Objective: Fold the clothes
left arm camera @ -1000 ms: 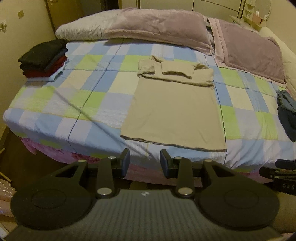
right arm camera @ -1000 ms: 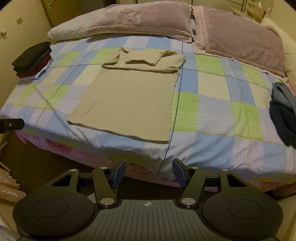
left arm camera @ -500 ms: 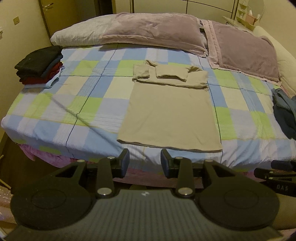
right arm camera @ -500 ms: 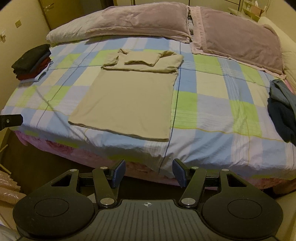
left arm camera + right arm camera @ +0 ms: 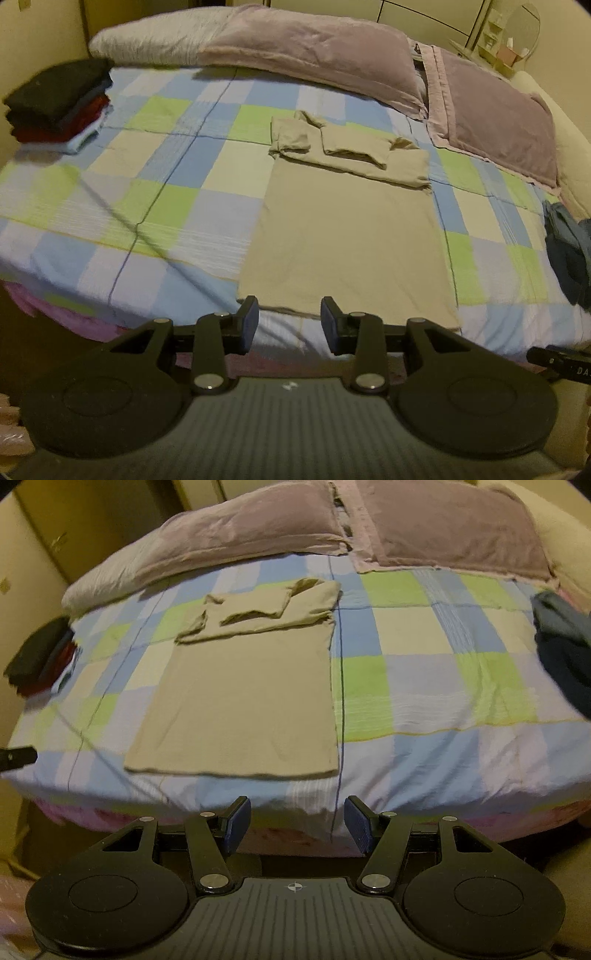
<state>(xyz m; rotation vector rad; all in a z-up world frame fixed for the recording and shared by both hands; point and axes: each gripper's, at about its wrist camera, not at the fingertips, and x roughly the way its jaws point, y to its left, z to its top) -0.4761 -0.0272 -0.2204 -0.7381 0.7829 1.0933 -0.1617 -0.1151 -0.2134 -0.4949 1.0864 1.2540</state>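
A beige shirt (image 5: pixel 347 229) lies flat on the checked bed, its sleeves folded in across the top; it also shows in the right wrist view (image 5: pixel 240 701). My left gripper (image 5: pixel 290 325) is open and empty, just short of the shirt's near hem at its left half. My right gripper (image 5: pixel 295 821) is open and empty, below the bed's near edge, short of the hem's right corner.
A stack of folded dark and red clothes (image 5: pixel 55 107) sits at the bed's far left. A heap of blue clothes (image 5: pixel 569 251) lies at the right edge. Mauve pillows (image 5: pixel 314 48) line the head. The bed's near edge (image 5: pixel 295 805) hangs over a pink underlayer.
Both grippers have moved in toward the bed; the shirt's near hem now sits closer to the fingertips. Both stay open. The shirt has not moved.
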